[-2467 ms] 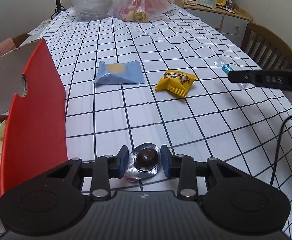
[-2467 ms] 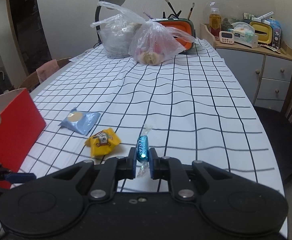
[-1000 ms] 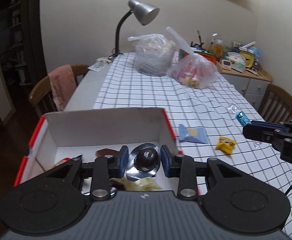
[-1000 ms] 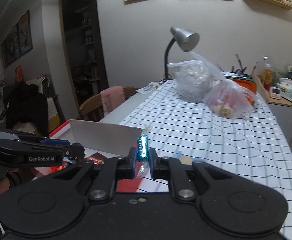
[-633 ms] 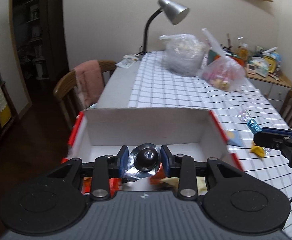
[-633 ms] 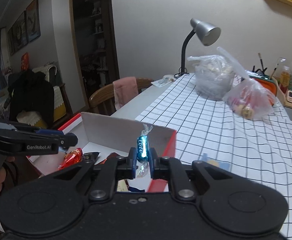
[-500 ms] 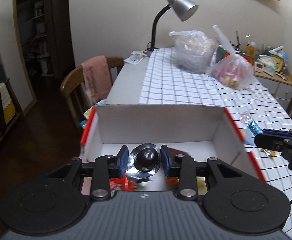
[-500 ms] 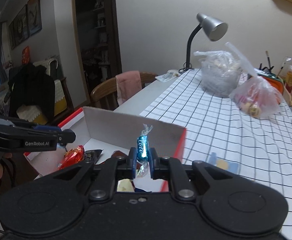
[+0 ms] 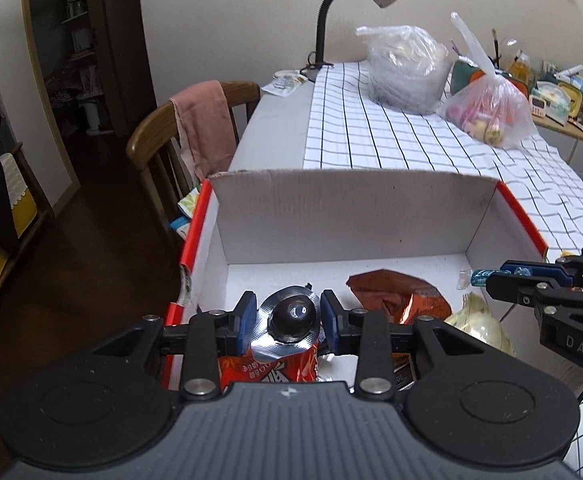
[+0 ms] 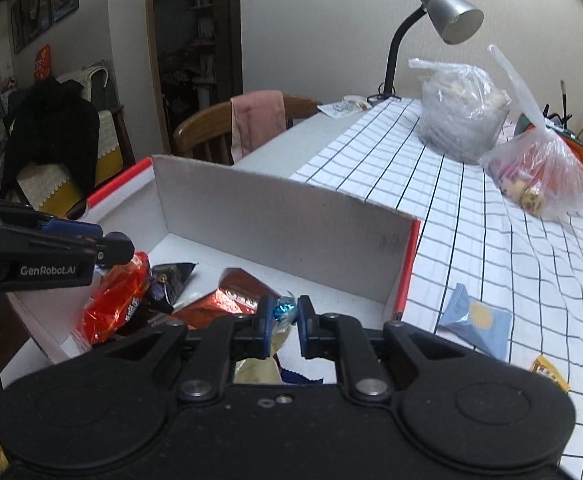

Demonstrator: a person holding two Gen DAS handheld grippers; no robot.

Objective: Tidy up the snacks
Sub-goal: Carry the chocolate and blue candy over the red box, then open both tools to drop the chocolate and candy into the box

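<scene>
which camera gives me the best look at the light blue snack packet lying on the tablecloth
The right wrist view: the light blue packet lies in full sight on the checked tablecloth, right of the red box. The left wrist view doesn't show it.

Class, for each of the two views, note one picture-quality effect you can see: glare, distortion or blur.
Left wrist view: glare glints on the foil-cupped chocolate; fisheye bends the box wall. Right wrist view: the blue candy looks slightly blurred; tablecloth gridlines curve.

red-edged white box (image 9: 371, 220); black-gridded white tablecloth (image 9: 411, 148); blue-wrapped candy (image 10: 283, 309).
</scene>
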